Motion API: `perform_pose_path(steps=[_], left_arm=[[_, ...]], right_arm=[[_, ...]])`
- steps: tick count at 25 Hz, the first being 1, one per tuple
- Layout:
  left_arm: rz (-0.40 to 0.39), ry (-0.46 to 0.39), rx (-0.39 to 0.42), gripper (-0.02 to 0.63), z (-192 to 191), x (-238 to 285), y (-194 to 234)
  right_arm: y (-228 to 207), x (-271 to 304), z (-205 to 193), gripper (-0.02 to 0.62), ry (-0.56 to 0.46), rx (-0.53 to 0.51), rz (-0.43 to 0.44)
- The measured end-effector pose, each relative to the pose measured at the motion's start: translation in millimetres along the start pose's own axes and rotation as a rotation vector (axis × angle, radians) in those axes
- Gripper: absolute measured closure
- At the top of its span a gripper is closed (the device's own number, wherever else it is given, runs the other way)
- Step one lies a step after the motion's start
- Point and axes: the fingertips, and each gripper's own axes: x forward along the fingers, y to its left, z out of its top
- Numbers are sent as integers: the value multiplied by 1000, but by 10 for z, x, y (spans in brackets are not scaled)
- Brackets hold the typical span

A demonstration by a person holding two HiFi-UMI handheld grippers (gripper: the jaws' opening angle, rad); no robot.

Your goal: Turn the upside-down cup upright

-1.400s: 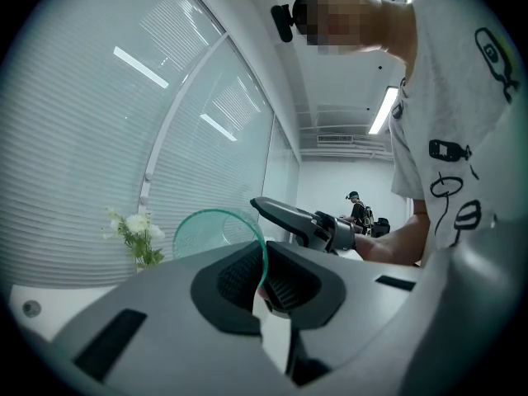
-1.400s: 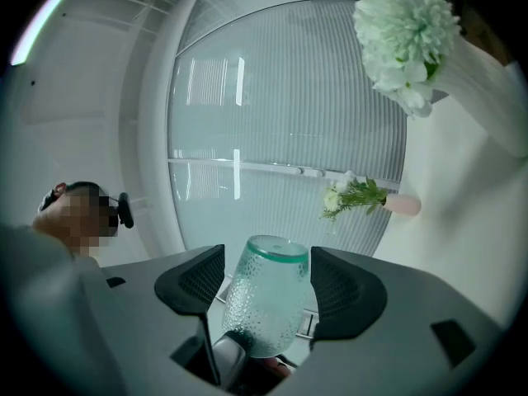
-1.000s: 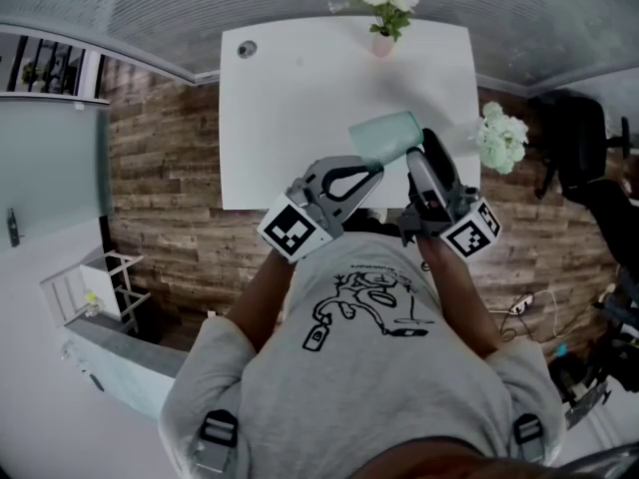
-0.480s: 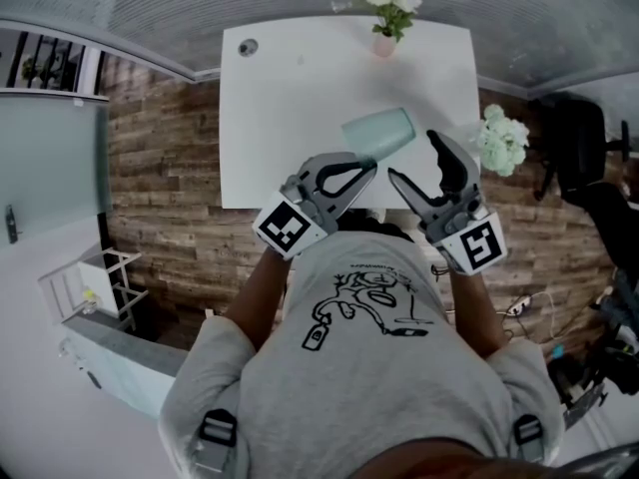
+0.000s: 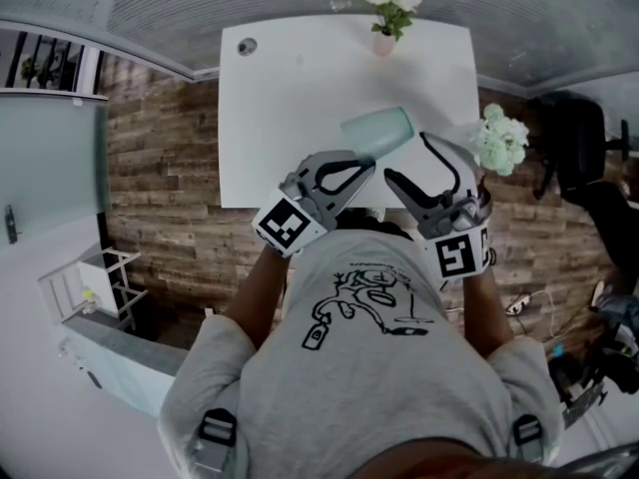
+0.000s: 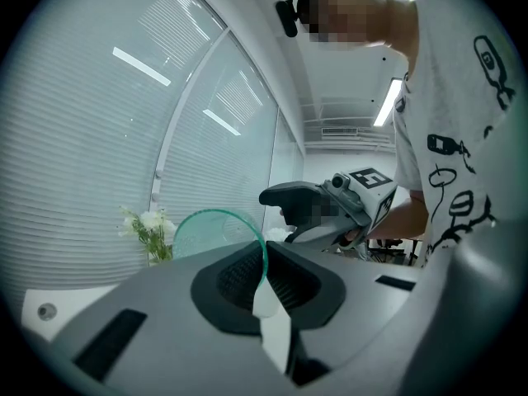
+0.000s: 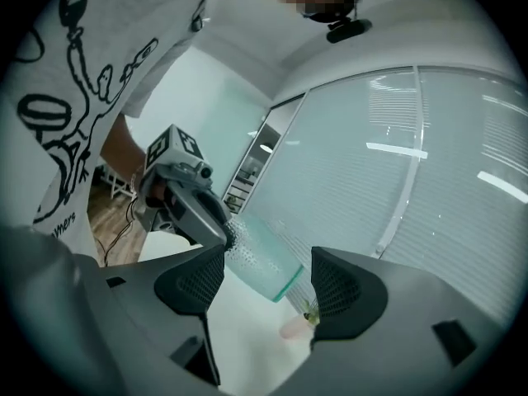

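A pale green see-through cup (image 5: pixel 379 131) hangs tilted over the near edge of the white table (image 5: pixel 300 108). My left gripper (image 5: pixel 367 161) is shut on the cup's wall at the rim. In the left gripper view the rim (image 6: pixel 221 221) runs down between the two pads of the left gripper (image 6: pixel 266 272). My right gripper (image 5: pixel 409 158) stands open just right of the cup, its pads apart from it. In the right gripper view the cup (image 7: pixel 260 258) shows in the gap ahead of the right gripper (image 7: pixel 268 291), held by the left gripper (image 7: pixel 186 196).
A pink vase of white flowers (image 5: pixel 383 8) stands at the table's far edge, and a small round fitting (image 5: pixel 247 48) sits at the far left corner. More white flowers (image 5: pixel 499 138) and a black chair (image 5: pixel 574 138) are to the right. The floor below is wood.
The right gripper has rolled over, so that its open jaws now lie flat, and it has drawn a little back from the cup. The left gripper keeps hold of the cup.
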Motion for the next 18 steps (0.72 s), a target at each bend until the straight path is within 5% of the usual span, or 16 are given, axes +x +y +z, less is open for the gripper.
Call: perform_pose_path(steps=[9, 18], left_arm=[[-20, 31, 0, 591, -76, 41, -37], [-34, 54, 3, 591, -135, 58, -117]], right_arm=[[136, 117, -219, 262, 162, -324, 21], [160, 232, -317, 250, 271, -521, 29]])
